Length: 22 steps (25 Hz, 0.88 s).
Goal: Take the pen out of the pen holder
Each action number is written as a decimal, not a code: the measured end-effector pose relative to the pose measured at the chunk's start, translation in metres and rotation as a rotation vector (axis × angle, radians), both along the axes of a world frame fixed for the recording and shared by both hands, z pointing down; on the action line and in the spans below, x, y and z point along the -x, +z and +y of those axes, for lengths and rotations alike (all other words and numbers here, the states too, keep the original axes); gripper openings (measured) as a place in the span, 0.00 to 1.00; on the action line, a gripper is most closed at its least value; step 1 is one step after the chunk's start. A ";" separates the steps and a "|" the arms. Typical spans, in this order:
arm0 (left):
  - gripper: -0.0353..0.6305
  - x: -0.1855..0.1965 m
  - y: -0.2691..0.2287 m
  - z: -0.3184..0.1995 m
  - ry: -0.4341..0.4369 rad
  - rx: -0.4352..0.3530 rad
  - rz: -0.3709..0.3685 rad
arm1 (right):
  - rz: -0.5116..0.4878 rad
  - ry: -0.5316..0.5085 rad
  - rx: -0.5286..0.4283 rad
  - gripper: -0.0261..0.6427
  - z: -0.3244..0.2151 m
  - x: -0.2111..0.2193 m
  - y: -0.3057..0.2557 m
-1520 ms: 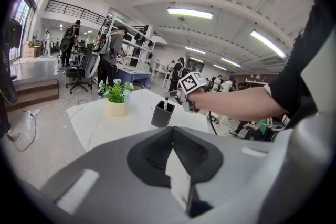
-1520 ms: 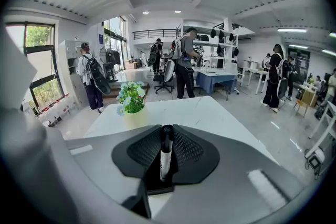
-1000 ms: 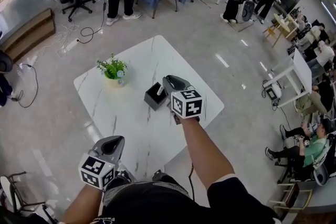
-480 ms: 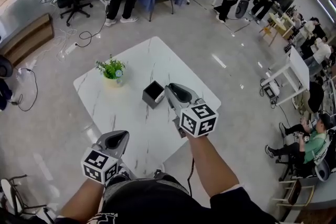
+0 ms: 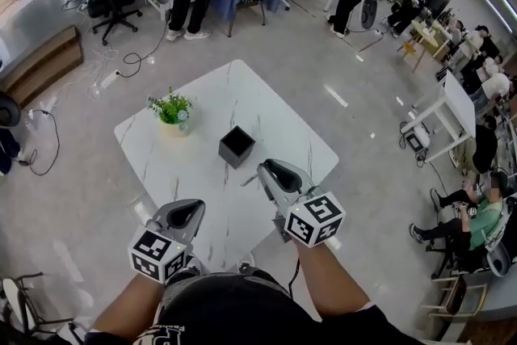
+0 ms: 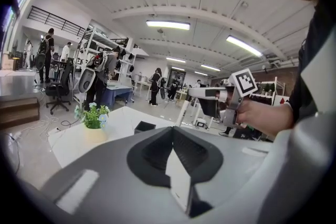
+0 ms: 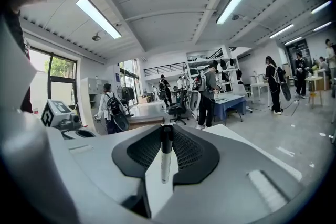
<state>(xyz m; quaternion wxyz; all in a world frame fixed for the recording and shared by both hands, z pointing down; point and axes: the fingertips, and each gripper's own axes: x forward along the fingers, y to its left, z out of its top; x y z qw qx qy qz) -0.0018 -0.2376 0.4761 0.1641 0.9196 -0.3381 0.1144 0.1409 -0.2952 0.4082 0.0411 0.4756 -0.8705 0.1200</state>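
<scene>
The black square pen holder (image 5: 237, 146) stands upright near the middle of the white marble table (image 5: 202, 174); I see no pen in it. My right gripper (image 5: 271, 171) hovers over the table's near right part, a short way in front of the holder. It is shut on a pen (image 7: 166, 159) with a white barrel and black cap, held upright between the jaws. In the head view the pen (image 5: 248, 180) shows as a thin sliver left of the jaws. My left gripper (image 5: 187, 213) hangs at the table's near edge, jaws together, holding nothing. The left gripper view shows the holder (image 6: 144, 126) ahead.
A small potted plant (image 5: 172, 110) in a yellow pot sits at the table's left, behind the holder. Around the table are open floor, cables (image 5: 121, 56), desks, chairs and several standing people at the back and right.
My right gripper has pulled back from the pen holder toward me, carrying the pen out of it. The left gripper has barely moved.
</scene>
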 end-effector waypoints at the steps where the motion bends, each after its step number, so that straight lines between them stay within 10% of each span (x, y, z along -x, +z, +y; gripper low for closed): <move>1: 0.14 0.000 -0.002 0.000 0.000 -0.004 0.003 | -0.002 0.000 0.004 0.14 0.006 0.000 0.001; 22: 0.14 -0.006 -0.005 0.008 0.014 -0.017 0.003 | 0.012 -0.015 0.087 0.14 0.075 0.008 0.042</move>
